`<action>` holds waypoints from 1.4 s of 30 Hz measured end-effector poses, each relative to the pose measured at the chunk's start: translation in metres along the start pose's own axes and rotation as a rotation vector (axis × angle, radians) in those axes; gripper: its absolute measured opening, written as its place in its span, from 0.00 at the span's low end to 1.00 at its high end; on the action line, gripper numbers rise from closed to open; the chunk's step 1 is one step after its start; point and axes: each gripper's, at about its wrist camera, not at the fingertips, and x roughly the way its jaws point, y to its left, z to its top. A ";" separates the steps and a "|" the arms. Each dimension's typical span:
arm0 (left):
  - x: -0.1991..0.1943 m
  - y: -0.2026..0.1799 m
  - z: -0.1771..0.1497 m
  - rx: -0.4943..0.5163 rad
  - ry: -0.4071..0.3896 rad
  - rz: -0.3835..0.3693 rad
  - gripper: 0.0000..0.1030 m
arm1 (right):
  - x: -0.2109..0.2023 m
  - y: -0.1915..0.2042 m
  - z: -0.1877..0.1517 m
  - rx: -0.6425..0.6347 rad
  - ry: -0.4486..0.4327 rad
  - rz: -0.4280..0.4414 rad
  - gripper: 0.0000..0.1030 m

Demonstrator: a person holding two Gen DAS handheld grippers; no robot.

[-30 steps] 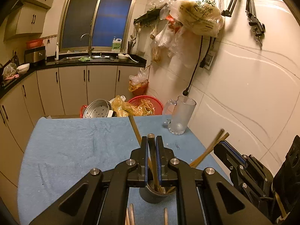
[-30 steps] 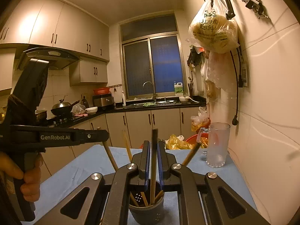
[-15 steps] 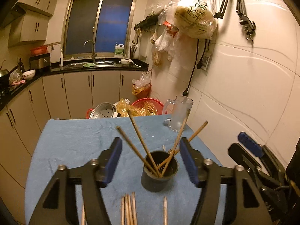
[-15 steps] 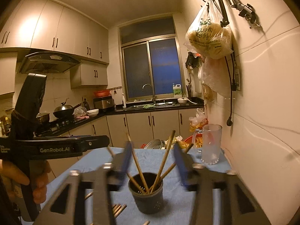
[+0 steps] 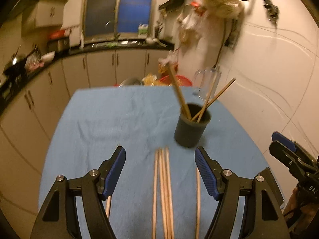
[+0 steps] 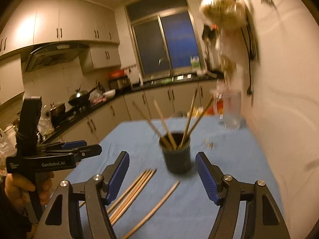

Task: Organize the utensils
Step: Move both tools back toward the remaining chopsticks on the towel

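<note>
Now, both jaws wide (empty), chopsticks (image 5: 162,187) flat, cup (image 6: 176,152) upright

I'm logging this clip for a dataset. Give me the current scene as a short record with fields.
surface: blue cloth
holder: dark cup, upright
in cup: four chopsticks, leaning outward
on cloth: loose chopsticks, lying flat near the cup
left tongs: open, empty, over the loose chopsticks
right tongs: open, empty, facing the cup
background: glass mug by the wall
</note>
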 end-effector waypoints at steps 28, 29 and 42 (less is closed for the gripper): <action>0.157 0.009 -0.010 0.143 0.297 -0.032 0.42 | 0.124 -0.041 -0.052 0.206 0.405 0.045 0.50; 0.164 0.009 -0.010 0.148 0.311 -0.038 0.38 | 0.127 -0.043 -0.053 0.207 0.409 0.042 0.50; 0.174 0.022 -0.012 0.167 0.354 -0.077 0.14 | 0.178 -0.040 -0.053 0.137 0.500 -0.008 0.41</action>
